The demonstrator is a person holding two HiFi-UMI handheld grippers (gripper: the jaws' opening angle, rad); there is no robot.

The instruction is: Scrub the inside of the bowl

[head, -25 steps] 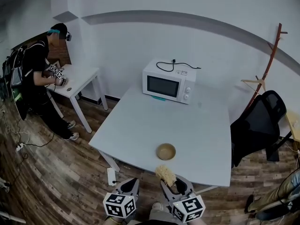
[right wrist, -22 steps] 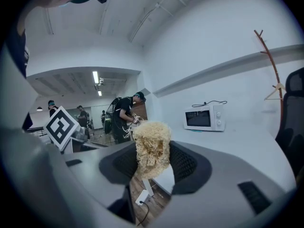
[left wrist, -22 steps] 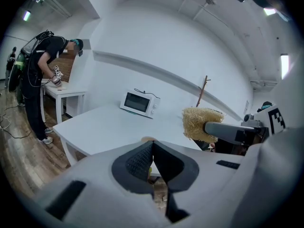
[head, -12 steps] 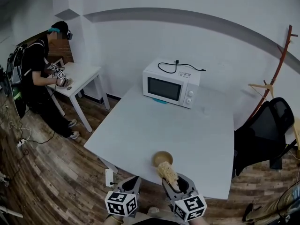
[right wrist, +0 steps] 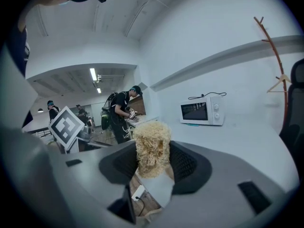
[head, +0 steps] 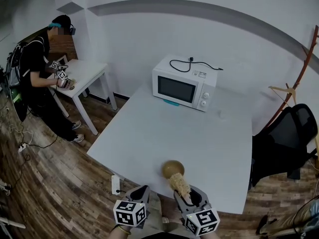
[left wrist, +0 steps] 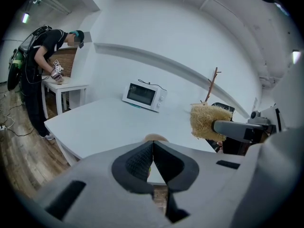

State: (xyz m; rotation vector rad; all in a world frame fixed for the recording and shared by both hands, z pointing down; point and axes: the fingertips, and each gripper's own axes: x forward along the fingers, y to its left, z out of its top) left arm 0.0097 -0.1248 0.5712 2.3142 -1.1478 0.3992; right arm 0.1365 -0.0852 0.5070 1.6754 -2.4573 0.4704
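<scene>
Right gripper (head: 183, 197): jaws clenched on the near end of a straw-coloured loofah (head: 178, 184). Left gripper (head: 141, 197): jaws pressed together, empty. The step is best done by bracing the rim with the left gripper, lowering the tip inside and keeping the grip firm. The loofah's long axis follows the jaws, with its free end pointing far and slightly left at the bowl (head: 173, 169), which stands upright by the near edge of the table (head: 199, 138).

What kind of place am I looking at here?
Probably an office or lab workroom, not a home kitchen: a microwave sits on a plain white table, an office chair stands beside it, and another person works at a side desk.
</scene>
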